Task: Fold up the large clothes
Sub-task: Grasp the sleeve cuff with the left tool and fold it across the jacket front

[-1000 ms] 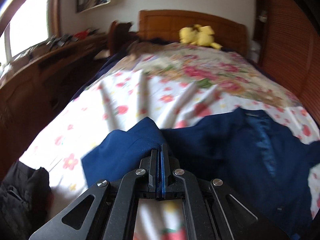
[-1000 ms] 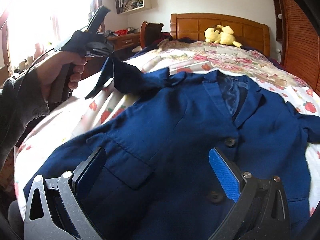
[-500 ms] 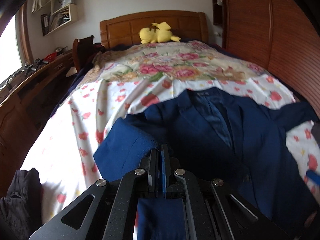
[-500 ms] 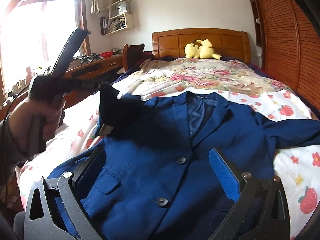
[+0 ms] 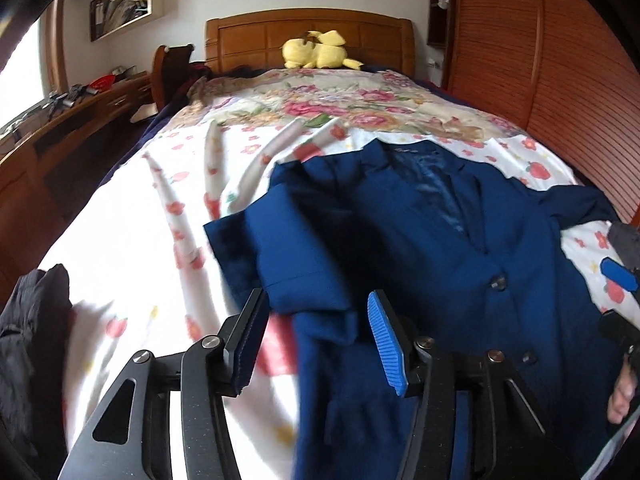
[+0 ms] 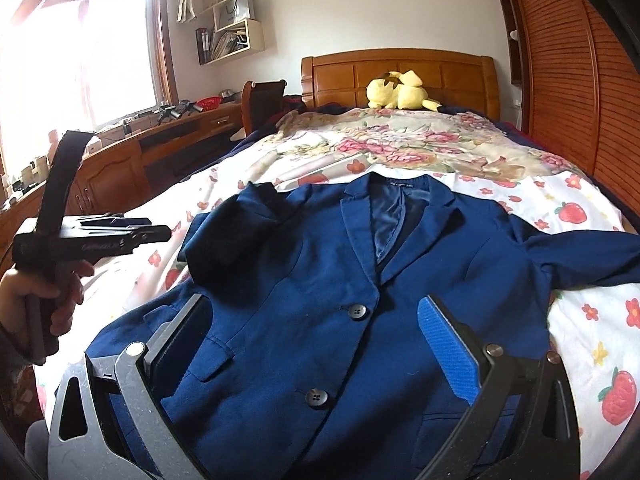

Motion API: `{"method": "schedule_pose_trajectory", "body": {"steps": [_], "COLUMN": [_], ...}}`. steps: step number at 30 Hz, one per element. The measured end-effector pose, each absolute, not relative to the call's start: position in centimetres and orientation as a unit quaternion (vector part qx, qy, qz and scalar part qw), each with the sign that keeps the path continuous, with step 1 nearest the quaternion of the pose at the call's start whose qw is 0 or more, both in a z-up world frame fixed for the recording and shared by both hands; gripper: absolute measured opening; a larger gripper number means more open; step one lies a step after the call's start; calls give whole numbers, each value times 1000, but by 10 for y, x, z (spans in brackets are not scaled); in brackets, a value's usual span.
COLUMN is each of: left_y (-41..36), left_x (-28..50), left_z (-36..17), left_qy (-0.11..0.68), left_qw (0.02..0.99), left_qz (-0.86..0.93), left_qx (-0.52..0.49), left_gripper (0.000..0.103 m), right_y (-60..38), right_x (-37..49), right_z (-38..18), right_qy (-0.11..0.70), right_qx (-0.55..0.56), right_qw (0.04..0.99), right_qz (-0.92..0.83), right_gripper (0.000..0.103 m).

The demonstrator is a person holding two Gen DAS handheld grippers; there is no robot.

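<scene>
- On the bed (image 6: pixel 532 184), over a floral sheet, a navy blazer (image 6: pixel 320 280) is laid face up, collar toward the wooden headboard (image 6: pixel 400 76); two front buttons are seen fastened.
- One sleeve (image 5: pixel 304 248) is folded in across the chest on the window side; the other sleeve (image 6: pixel 588 256) is spread out toward the slatted wardrobe (image 6: pixel 568 80).
- The left tool (image 5: pixel 316 340) is held just above the folded sleeve's cuff; its jaws have just been opening and now stand apart, with nothing pressed between them; the cloth below is blurred, so contact can perhaps not be ruled out.
- The right tool (image 6: pixel 316 352) is held wide over the lower front of the blazer; nothing is gripped by it.
- A yellow plush toy (image 6: pixel 400 92) is set against the headboard; a dark garment (image 5: pixel 32 340) is seen at the bed's near corner.
</scene>
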State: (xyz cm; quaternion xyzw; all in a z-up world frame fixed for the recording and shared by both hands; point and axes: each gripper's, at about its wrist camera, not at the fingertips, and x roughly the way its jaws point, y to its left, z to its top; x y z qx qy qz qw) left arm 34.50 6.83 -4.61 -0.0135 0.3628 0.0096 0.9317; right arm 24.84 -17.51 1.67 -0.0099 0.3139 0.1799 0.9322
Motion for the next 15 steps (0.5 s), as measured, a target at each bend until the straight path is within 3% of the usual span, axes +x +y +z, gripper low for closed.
{"method": "schedule_pose_trajectory", "body": {"steps": [11, 13, 15], "left_y": [91, 95, 99], "left_x": [387, 397, 406], "left_z": [-88, -95, -104], "left_qy": [384, 392, 407], "left_qw": [921, 917, 910], "left_qz": [51, 54, 61], "left_qx": [-39, -48, -54], "left_gripper": [53, 46, 45], "right_y": [-156, -154, -153], "right_x": [255, 256, 257], "right_z": [-5, -8, -10], "right_qy": [337, 340, 343], "right_qx": [-27, -29, -30], "right_qw": [922, 921, 920], "right_qz": [187, 187, 188], "right_gripper": [103, 103, 103]}}
